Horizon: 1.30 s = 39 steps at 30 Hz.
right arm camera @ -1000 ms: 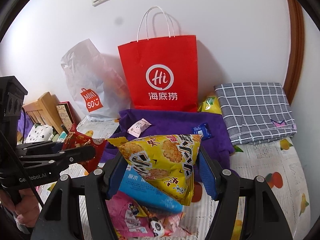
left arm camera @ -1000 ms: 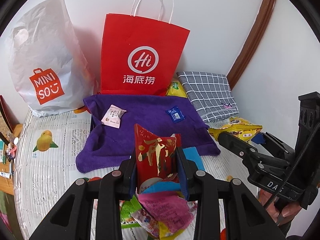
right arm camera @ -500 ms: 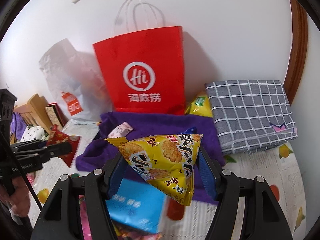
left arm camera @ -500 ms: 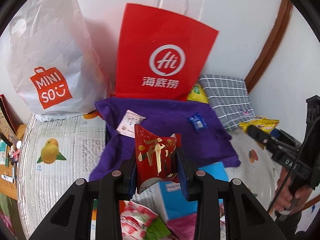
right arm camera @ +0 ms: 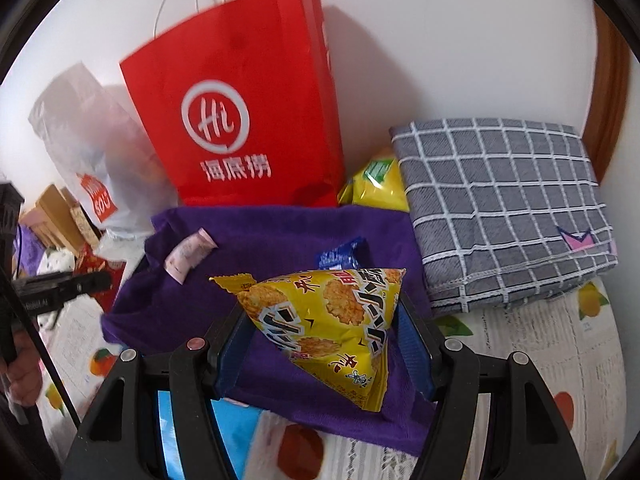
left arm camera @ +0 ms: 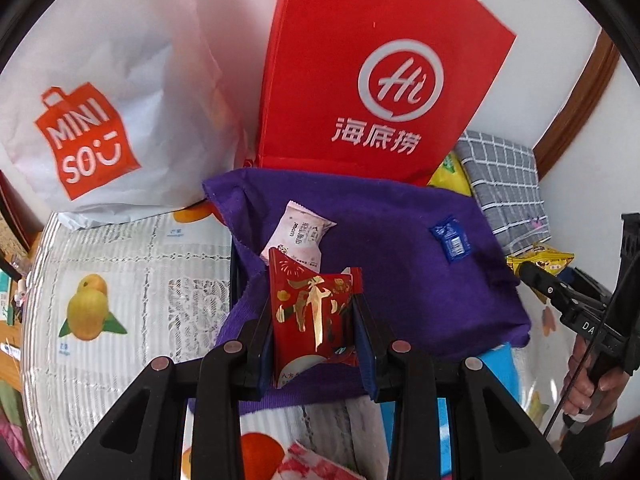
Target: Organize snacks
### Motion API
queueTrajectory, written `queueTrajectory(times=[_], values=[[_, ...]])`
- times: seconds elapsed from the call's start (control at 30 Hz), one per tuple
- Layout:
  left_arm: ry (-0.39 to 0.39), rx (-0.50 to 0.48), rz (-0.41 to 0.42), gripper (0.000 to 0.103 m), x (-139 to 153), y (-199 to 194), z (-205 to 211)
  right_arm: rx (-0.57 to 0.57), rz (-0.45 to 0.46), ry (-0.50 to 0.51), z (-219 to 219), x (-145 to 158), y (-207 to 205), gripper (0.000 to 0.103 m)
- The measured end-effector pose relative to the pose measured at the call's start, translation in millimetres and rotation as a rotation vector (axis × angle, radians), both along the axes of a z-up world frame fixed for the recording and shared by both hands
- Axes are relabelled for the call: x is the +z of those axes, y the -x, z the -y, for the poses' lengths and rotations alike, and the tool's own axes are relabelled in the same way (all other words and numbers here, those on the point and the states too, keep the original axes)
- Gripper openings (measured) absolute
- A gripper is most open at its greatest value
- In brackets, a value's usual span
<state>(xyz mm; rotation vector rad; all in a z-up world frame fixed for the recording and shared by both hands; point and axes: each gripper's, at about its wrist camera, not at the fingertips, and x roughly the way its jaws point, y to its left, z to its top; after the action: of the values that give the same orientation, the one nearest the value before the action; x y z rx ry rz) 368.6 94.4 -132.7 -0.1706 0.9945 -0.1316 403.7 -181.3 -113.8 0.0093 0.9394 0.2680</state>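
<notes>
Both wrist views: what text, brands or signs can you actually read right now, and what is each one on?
"MINI SO" with a smile mark: white plastic bag.
"Hi" in a ring, above "海底捞": red paper bag.
"DA", cut off: right gripper body.
Large black characters, distorted, not readable: yellow snack bag in the right gripper.
Gold design and small print, unreadable: red packet in the left gripper.
Too small: pink sachet, blue sachet.

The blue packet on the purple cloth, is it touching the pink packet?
No, the blue packet lies apart from the pink packet, bare purple cloth between them.
</notes>
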Motion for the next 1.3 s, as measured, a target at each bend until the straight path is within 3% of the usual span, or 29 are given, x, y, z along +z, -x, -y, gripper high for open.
queueTrajectory(times=[0.23, 0.87, 1.03, 1.17, 1.3], values=[[-0.005, -0.001, -0.055, 0.032, -26, -22, 6, 0.058, -0.037, 0.020, -10, -21, -18, 0.066], [0.007, -0.003, -0.106, 0.033, -56, -44, 8, 0.097, -0.153, 0.069, -21, -66, -38, 0.067], [0.030, -0.004, -0.118, 0.053, -52, -40, 4, 0.095, -0.166, 0.083, -23, -64, -38, 0.071], [0.029, 0.003, -0.099, 0.059, -40, -31, 0, 0.075, -0.155, 0.074, -20, -53, -32, 0.080], [0.026, 0.019, -0.067, 0.059, -23, -15, -5, 0.028, -0.155, 0.039, -12, -34, -21, 0.080]])
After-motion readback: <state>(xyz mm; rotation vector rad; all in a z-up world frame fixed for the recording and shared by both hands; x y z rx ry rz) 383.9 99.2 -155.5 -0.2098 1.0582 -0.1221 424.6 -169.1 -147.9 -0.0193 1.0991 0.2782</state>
